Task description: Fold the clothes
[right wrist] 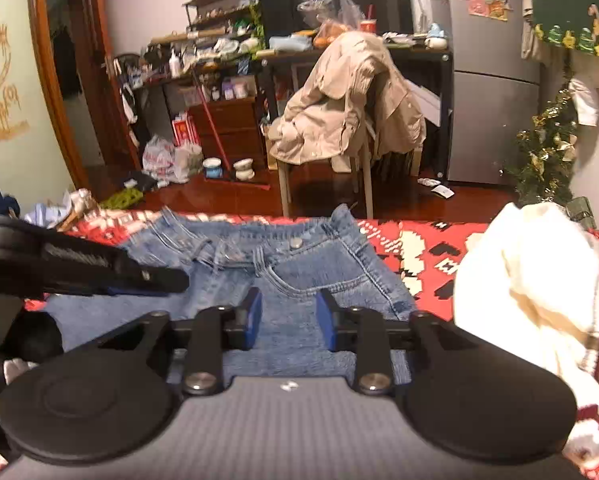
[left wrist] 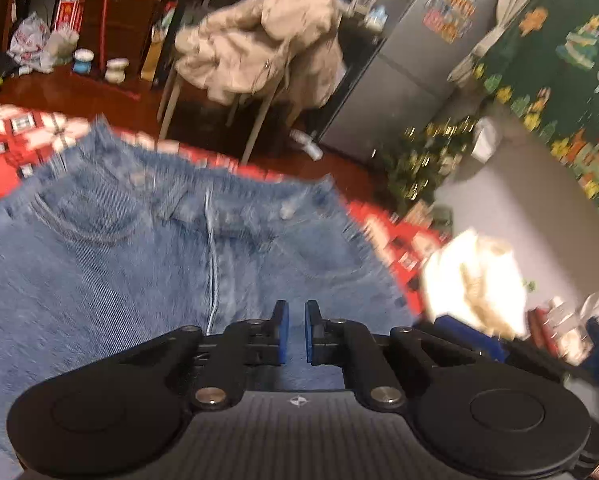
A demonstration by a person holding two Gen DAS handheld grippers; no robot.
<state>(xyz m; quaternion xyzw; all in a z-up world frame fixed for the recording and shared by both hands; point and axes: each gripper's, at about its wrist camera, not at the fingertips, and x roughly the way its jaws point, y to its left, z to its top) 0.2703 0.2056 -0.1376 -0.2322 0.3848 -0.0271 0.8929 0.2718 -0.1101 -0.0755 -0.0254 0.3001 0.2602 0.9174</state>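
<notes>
Blue jeans (left wrist: 139,260) lie flat, waistband away from me, on a red patterned blanket (left wrist: 11,132). My left gripper (left wrist: 296,330) hovers low over the middle of the jeans, near the fly seam. Its blue pads stand a narrow gap apart with nothing between them. The left wrist view is blurred. In the right wrist view the same jeans (right wrist: 319,264) show their button and front pocket. Over the pocket side my right gripper (right wrist: 289,322) is open wider and empty. The left gripper (right wrist: 155,280) reaches in from the left above the denim.
A cream knit garment (right wrist: 519,280) is heaped on the blanket (right wrist: 419,248) to the right of the jeans. Beyond the far edge are a chair draped with a beige jacket (right wrist: 351,104), a grey fridge (right wrist: 491,80), a small Christmas tree (right wrist: 547,152) and cluttered shelves.
</notes>
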